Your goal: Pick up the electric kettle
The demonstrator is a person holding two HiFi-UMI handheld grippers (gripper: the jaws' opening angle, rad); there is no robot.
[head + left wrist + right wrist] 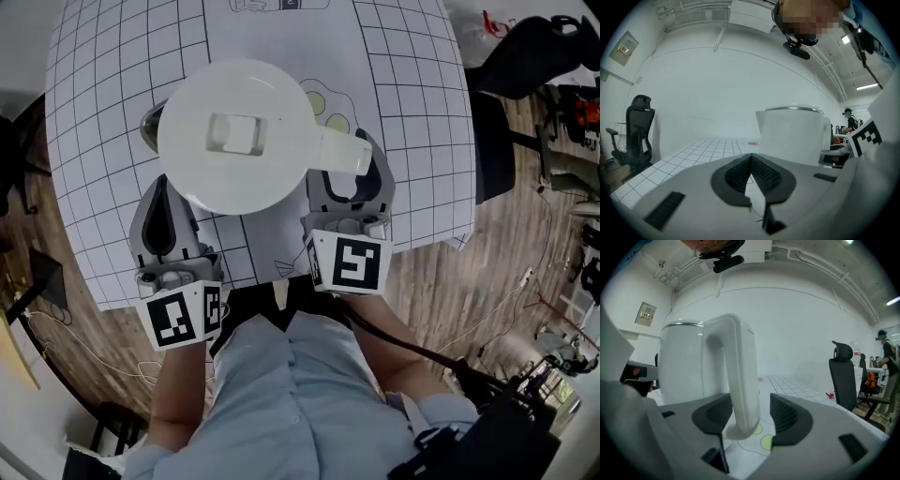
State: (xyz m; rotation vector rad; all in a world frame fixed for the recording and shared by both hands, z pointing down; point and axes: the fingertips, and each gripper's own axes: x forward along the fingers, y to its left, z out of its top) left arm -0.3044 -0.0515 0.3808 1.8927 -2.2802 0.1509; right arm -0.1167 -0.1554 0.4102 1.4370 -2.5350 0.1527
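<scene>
Jaws of right gripper (751,414) open around one kettle handle (740,371); left gripper (751,169) seemingly closed.

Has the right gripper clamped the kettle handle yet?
Not yet: it is open. The jaws of the right gripper stand apart, the kettle handle between them with a gap beside it.

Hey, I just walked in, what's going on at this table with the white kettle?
A person holding a gripper in each hand is going for the white electric kettle, which stands on the gridded table. The right gripper is open with the kettle's handle between its jaws, not clamped yet. The left gripper is shut and empty, beside the kettle's body.
</scene>
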